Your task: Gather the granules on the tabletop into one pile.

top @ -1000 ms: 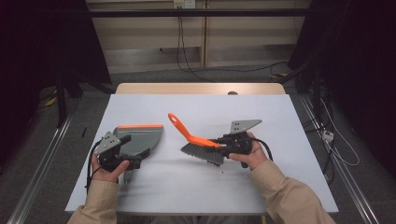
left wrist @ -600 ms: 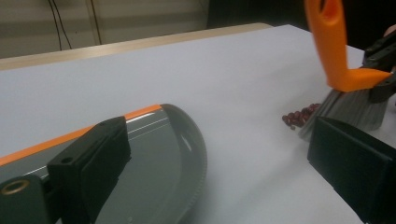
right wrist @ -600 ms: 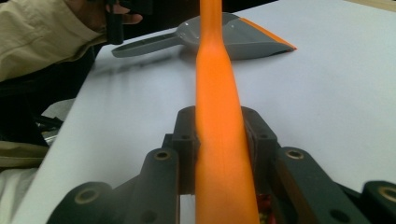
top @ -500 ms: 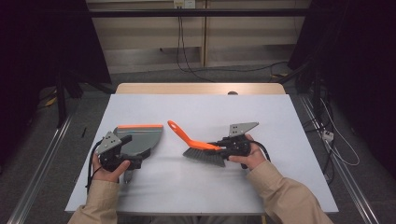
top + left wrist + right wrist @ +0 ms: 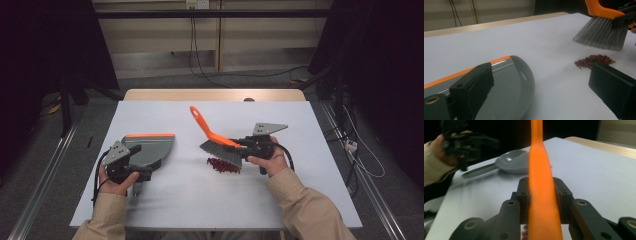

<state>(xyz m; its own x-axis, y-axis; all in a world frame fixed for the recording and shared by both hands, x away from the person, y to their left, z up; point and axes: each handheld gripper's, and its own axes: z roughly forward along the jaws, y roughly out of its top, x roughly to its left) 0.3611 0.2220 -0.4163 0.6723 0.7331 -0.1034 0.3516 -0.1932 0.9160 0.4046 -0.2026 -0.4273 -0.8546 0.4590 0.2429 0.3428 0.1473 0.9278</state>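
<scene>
A brush with an orange handle (image 5: 207, 129) and grey bristles (image 5: 220, 153) hangs tilted just above a small pile of red beans (image 5: 224, 165). My right gripper (image 5: 241, 147) is shut on the handle (image 5: 541, 182), which runs up between its jaws. A grey dustpan (image 5: 150, 148) with an orange front edge lies flat at the left. My left gripper (image 5: 149, 169) hovers over its rear part, jaws wide apart (image 5: 541, 82) and clamping nothing. In the left gripper view the pan (image 5: 516, 82) lies under the left jaw, and the beans (image 5: 594, 61) and bristles (image 5: 601, 35) are ahead.
The white table top (image 5: 300, 125) has a wooden strip along its far edge (image 5: 215, 95). Dark stands and cables surround it on the floor. The dustpan's handle (image 5: 477, 171) points toward the person's left hand (image 5: 439, 145).
The brush has lifted and shifted slightly right with my right gripper, uncovering the red beans beneath its bristles. The left gripper and dustpan have stayed put.
</scene>
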